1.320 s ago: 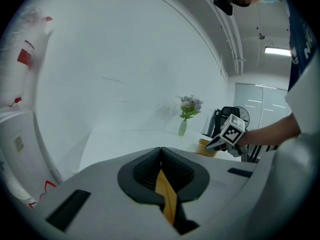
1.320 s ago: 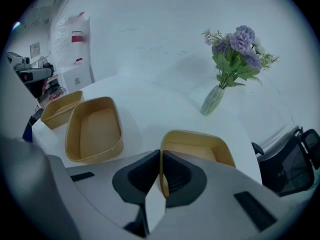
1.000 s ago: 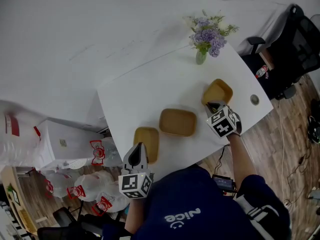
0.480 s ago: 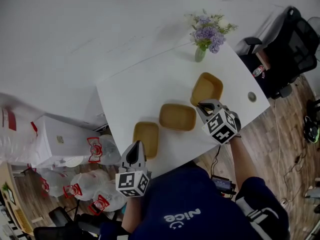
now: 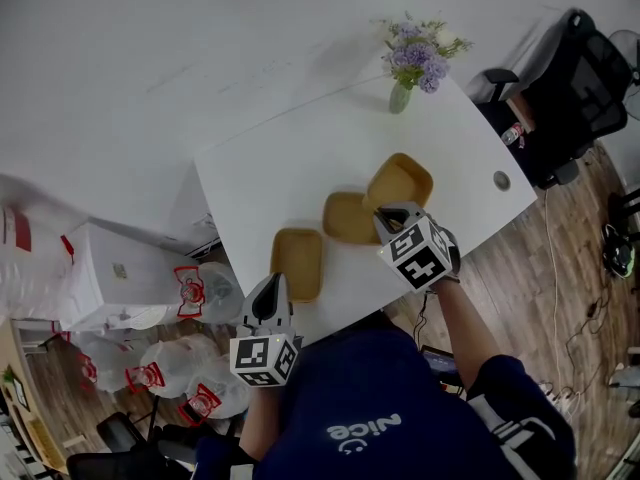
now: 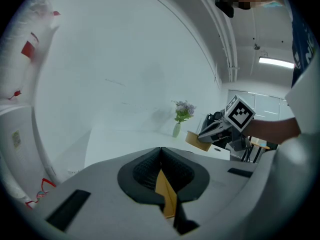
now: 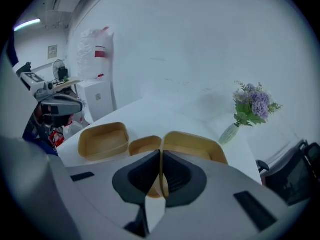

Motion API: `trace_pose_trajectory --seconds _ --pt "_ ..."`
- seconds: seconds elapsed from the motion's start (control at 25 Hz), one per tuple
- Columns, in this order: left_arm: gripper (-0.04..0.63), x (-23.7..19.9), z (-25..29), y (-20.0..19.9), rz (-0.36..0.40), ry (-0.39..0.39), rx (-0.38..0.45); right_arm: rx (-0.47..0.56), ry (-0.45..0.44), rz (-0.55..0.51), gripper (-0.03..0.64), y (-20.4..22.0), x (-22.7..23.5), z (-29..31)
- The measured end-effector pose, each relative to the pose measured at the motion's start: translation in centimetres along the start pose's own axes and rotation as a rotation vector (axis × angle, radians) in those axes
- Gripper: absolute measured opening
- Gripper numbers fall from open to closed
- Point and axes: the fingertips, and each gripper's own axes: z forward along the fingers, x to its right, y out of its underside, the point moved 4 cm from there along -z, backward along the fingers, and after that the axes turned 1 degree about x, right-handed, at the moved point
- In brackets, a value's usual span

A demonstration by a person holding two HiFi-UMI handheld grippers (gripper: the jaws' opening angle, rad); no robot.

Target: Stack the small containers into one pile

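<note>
Three tan rectangular containers are on or over the white table (image 5: 270, 168). My right gripper (image 5: 385, 214) is shut on the near rim of one container (image 5: 402, 180) and holds it tilted above the table, overlapping the right end of the middle container (image 5: 343, 216). In the right gripper view that held container (image 7: 195, 145) fills the space beyond my right gripper (image 7: 161, 156), with the middle container (image 7: 144, 145) and the left container (image 7: 102, 140) beyond it. My left gripper (image 5: 269, 290) is shut on the near corner of the left container (image 5: 299, 261); a tan wall edge shows between its pads (image 6: 150, 171).
A vase of purple flowers (image 5: 400, 96) stands at the table's far corner. A round cable hole (image 5: 501, 180) sits near the right edge. A black office chair (image 5: 590, 78) is at the right. Plastic bags (image 5: 190, 303) and a white cabinet (image 5: 110, 278) lie left of the table.
My right gripper has carried its container left and up, from the table's right side to over the middle container's edge. The left gripper has shifted only slightly.
</note>
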Motion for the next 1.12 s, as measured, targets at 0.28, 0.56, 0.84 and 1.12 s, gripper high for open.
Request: trace_pose_trajectory --seconds 0.28,0.56,0.84,1.12 --pt "0.018 -1.1 -1.1 -0.4 0.014 0.025 0.013 -0.027 0.014 0.215 0.055 -0.7 -2.8 1.5" --pt "0.018 -3.1 -2.4 -0.3 -0.004 0.021 0.015 -0.041 0.088 0.423 0.056 -2.2 -4.0 3.0" --pt "0.018 -4.8 -2.9 -0.5 -0.005 0.022 0.016 0.008 0.153 0.561 0.055 -4.6 -5.7 4.5" --pt "0.018 -4.9 -2.7 -1.1 0.020 0.064 0.027 0.053 0.213 0.546 0.056 -7.0 -6.8 3.6"
